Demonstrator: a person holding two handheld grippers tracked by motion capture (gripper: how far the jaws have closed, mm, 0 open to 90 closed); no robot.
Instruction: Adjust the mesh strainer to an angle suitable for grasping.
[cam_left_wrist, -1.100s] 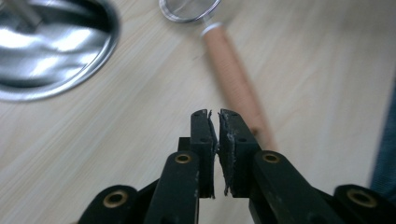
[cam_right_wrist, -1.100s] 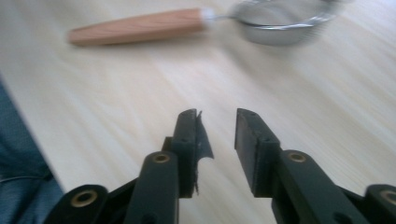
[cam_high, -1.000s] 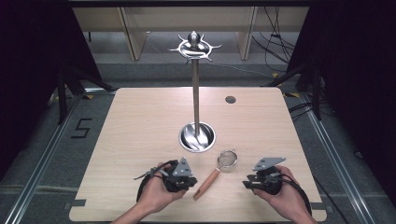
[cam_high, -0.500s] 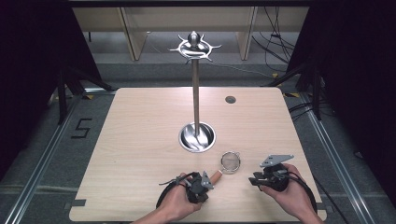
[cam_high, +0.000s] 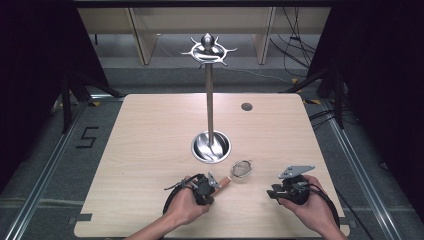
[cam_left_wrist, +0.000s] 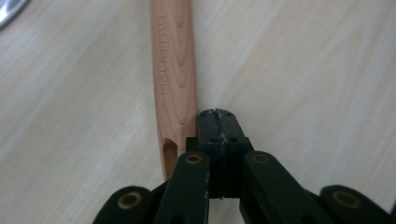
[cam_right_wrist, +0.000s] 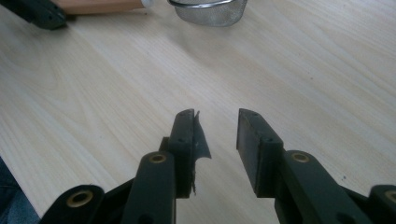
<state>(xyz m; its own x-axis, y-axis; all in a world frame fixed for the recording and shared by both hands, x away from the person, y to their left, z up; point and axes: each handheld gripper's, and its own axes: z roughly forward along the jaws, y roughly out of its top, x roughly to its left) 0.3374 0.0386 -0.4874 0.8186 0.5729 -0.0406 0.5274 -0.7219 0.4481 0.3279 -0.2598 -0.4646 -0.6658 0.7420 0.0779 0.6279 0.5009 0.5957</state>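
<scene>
Small mesh strainer, wooden handle, flat on desk near stand base — left claw shut empty beside handle, right claw part-open, empty; pickup pending — reopen, straddle handle.

strainer handle cut off at top edge, mesh bowl cropped, handle lettering too blurry
</scene>
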